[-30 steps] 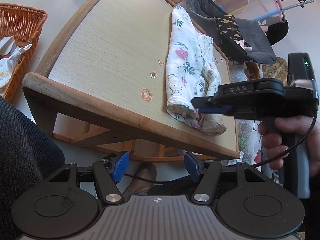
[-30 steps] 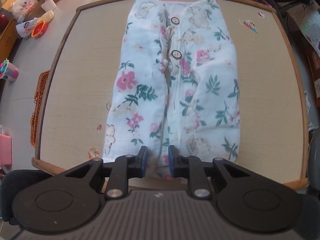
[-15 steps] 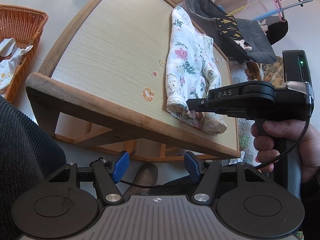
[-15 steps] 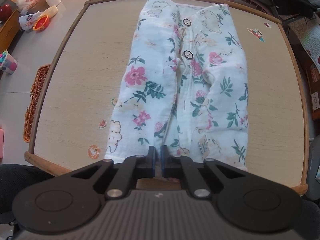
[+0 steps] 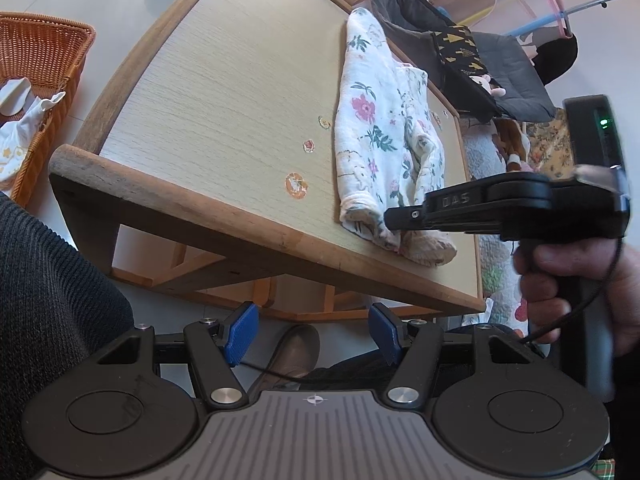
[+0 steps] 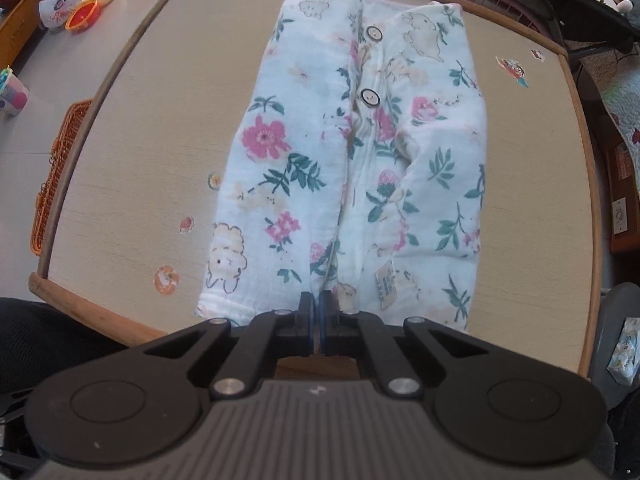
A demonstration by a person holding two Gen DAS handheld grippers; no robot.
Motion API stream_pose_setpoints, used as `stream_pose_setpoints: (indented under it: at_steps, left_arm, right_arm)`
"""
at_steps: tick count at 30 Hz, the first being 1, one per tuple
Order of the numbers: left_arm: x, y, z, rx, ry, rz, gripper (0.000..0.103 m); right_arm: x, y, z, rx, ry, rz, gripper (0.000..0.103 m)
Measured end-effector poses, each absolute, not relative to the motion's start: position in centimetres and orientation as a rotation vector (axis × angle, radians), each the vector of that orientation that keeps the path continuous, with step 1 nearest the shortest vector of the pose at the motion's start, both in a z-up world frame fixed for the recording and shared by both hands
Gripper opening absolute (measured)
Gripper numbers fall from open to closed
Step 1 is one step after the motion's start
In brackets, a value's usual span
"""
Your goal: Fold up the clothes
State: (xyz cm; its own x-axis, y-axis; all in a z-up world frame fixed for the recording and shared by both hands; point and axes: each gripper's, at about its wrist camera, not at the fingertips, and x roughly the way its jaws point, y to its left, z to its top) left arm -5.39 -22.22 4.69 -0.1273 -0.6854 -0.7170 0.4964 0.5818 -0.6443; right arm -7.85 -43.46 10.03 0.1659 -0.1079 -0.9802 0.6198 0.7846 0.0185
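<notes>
While your right tongs (image 6: 319, 322) sit pinched tight on the near hem of the white floral muslin baby garment (image 6: 352, 168), the main risk is that you have caught only the top layer. That hem is a stack of folded-in panels, and from the right wrist view you cannot tell how many layers lie between the pads. If you lift now with one layer, the panel could peel open and undo the lengthwise fold. A fast pull could also drag the whole garment toward the near wooden rim of the pale wood-grain tabletop (image 6: 120, 152), since nothing pins its far end. The hem already lies close to that rim, so any slip could drop cloth over the edge.

Your left tongs (image 5: 312, 332) stand about halfway open and hold nothing; they hang below and in front of the tabletop's near edge, well apart from the garment. With that hand idle, the far end is free to shift or bunch as you carry the hem over.

The garment lies lengthwise down the middle of the tabletop, buttons facing up, its near hem directly at the tips of the right tongs and its collar end toward the far rim.
</notes>
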Motion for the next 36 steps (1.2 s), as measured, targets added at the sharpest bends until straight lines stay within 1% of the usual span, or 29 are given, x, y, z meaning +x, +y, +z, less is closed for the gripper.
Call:
stream_pose_setpoints:
  at_steps: [5,7,11,14,15,16,22,25,29,32,36]
  left_arm:
    - [-5.3,-22.2,4.6,-0.163,1.364,-1.009,0.062]
    - [-5.3,-22.3,4.6,-0.158,1.363,-1.007,0.062]
    - [-5.4,-22.4,4.6,-0.159,1.365,-0.996,0.062]
    - [-5.5,-22.6,4.7,-0.147,1.366,-0.984,0.062]
    - [-5.5,-22.7,4.7,-0.143,1.366,-0.98,0.062]
    - [-5.6,-22.7,4.7,-0.138,1.366,-0.975,0.062]
    - [-5.7,-23.0,5.4,-0.125,1.353,-0.935,0.062]
    - [-5.7,-23.4,6.5,-0.111,1.327,-0.926,0.062]
    - [-5.7,-24.9,9.0,-0.101,1.288,-0.95,0.062]
    - [-5.4,-26.9,11.4,-0.104,1.248,-0.972,0.062]
    - [-4.4,-30.2,13.5,-0.153,1.249,-0.974,0.062]
  right_arm:
    - [-8.3,-43.7,10.0,0.496,1.294,-0.541,0.004]
    - [-8.9,-43.7,10.4,0.517,1.263,-0.531,0.008]
    - [-10.2,-42.7,11.7,0.481,1.237,-0.508,0.011]
    - [-11.6,-41.7,12.8,0.438,1.205,-0.491,0.019]
    - [-12.1,-41.5,13.1,0.441,1.194,-0.491,0.024]
    - [-12.7,-41.4,13.2,0.444,1.185,-0.493,0.025]
    - [-16.6,-41.1,14.1,0.445,1.141,-0.502,0.028]
    - [-18.9,-41.2,13.8,0.401,1.153,-0.561,0.03]
    - [-21.6,-42.1,12.8,0.365,1.159,-0.644,0.03]
    - [-23.6,-42.8,11.9,0.401,1.146,-0.669,0.03]
    - [-25.2,-43.2,10.9,0.421,1.129,-0.685,0.03]
